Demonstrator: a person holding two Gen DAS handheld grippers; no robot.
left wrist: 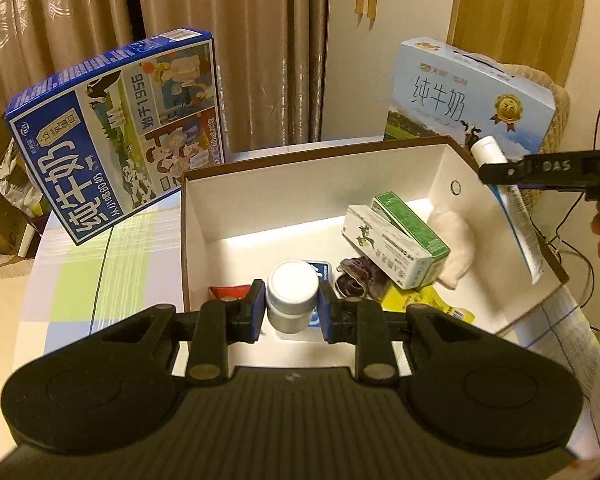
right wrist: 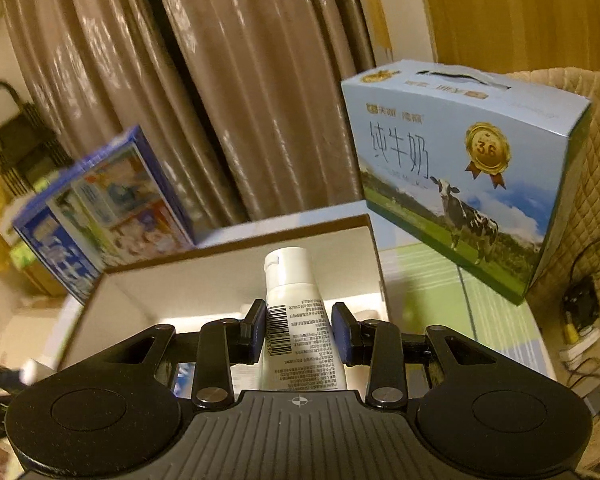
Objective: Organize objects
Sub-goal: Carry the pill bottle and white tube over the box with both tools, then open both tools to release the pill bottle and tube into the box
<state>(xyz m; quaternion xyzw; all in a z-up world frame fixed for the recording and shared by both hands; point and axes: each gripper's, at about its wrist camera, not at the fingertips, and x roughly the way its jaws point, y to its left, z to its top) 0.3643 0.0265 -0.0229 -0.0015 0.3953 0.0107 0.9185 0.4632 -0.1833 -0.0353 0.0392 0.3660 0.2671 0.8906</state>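
Left wrist: blue carton (left wrist: 116, 136) "1956"

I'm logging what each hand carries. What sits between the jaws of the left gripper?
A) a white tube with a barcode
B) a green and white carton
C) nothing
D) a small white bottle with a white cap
D: in the left wrist view the left gripper clamps a small white bottle; the tube is in the right gripper.

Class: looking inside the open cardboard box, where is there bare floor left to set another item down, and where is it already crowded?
Free: the box floor along the left wall and back wall. Crowded: the right and near side, with cartons, white pouch and yellow packet.
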